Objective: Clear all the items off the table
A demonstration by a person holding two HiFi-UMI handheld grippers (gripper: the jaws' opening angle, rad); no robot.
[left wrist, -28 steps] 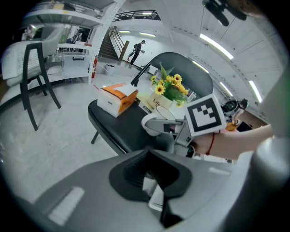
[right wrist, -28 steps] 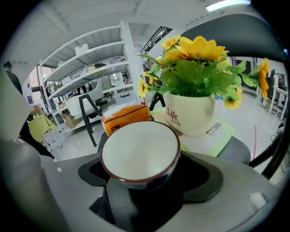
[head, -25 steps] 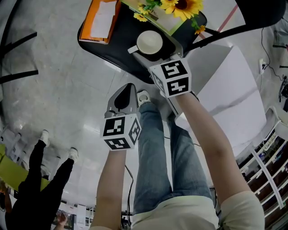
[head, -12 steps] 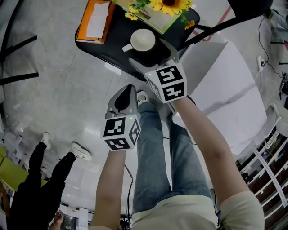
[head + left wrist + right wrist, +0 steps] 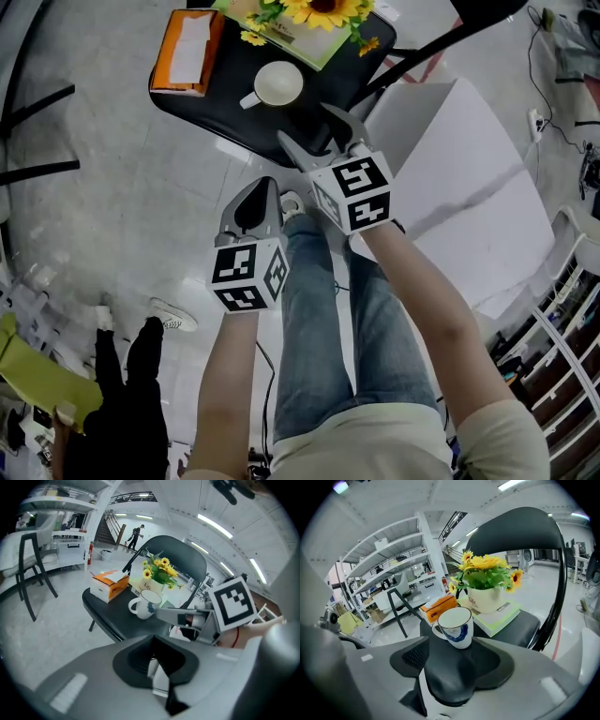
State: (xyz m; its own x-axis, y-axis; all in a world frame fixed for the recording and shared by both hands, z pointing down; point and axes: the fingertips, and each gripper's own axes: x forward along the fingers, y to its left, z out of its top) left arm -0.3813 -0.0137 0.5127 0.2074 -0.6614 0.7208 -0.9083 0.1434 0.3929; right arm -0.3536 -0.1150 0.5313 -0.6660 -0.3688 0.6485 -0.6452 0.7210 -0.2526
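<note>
Right gripper (image 5: 302, 123) pulled back from mug (image 5: 278, 83), jaws just narrowing, part spread, empty; left gripper (image 5: 265, 184) pressed together, empty

Glossy grey floor (image 5: 103, 197), white shelving (image 5: 393, 562) at left, strip lights (image 5: 215, 527) overhead, stairs (image 5: 112, 527) in bkgd.

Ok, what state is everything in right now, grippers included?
Mug: upright, looks empty, on the seat, ungripped.
Tissue box: on the seat, tissue showing at top.
Flower pot: upright on the book.
Left gripper: shut, empty.
Right gripper: open, jaws just been closing, nothing between them.
</note>
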